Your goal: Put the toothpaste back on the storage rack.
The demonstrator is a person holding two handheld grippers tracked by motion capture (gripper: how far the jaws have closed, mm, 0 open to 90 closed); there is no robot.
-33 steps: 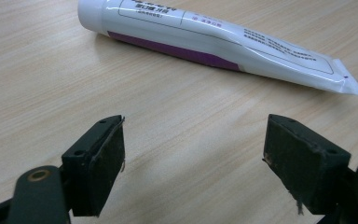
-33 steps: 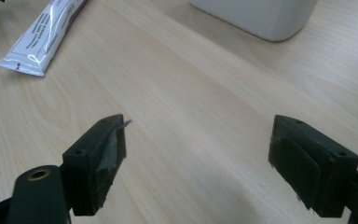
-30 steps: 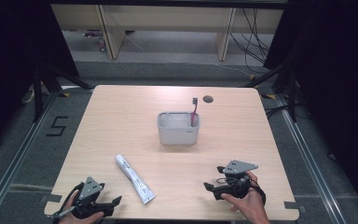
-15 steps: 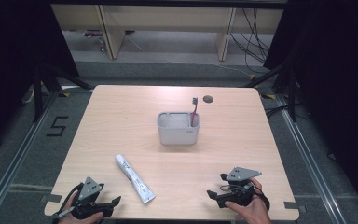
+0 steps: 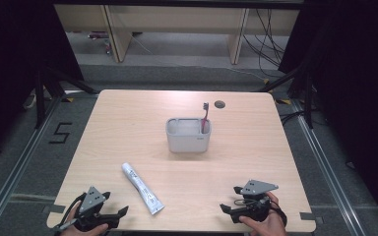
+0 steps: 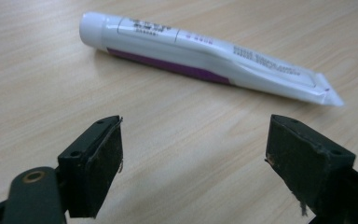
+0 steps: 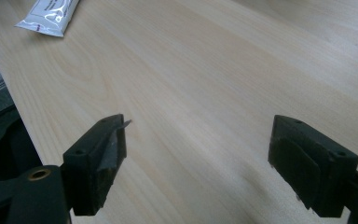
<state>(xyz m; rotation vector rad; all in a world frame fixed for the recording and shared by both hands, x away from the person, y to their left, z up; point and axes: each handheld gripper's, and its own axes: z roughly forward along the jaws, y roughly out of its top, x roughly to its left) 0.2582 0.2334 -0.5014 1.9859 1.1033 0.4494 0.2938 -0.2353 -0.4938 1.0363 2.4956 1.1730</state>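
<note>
White tube (image 5: 142, 188) with a purple stripe, flat on the wooden table (image 5: 128, 128), near-left part, cap toward the far left, crimped end toward the near right. Seen again in the left gripper view (image 6: 205, 58), just beyond the jaws, lying across; crimped end also at the far-left corner of the right gripper view (image 7: 49, 16).

Left gripper (image 5: 117, 215) at the near-left edge of the table, held in a hand (image 5: 86, 227), near the tube's crimped end but not touching it. Jaws spread wide, nothing between them but bare wood.

Right gripper (image 5: 228, 204) at the near-right edge, held in the other hand (image 5: 266, 223), well apart from the tube, pointing left across the table. Jaws likewise wide apart and empty, low over the wood.

Farther off, near the table's middle: grey holder (image 5: 188, 142), upright, open at the top. Red toothbrush (image 5: 204, 118) standing in its right end, leaning slightly, bristle head up. Small dark hole (image 5: 220, 104) in the tabletop just beyond the holder, to the right.

Beyond the table's far edge: wooden shelving legs (image 5: 113, 34) and loose cables (image 5: 266, 44) on the floor. On the floor at the left, a marked "5" (image 5: 60, 133).
</note>
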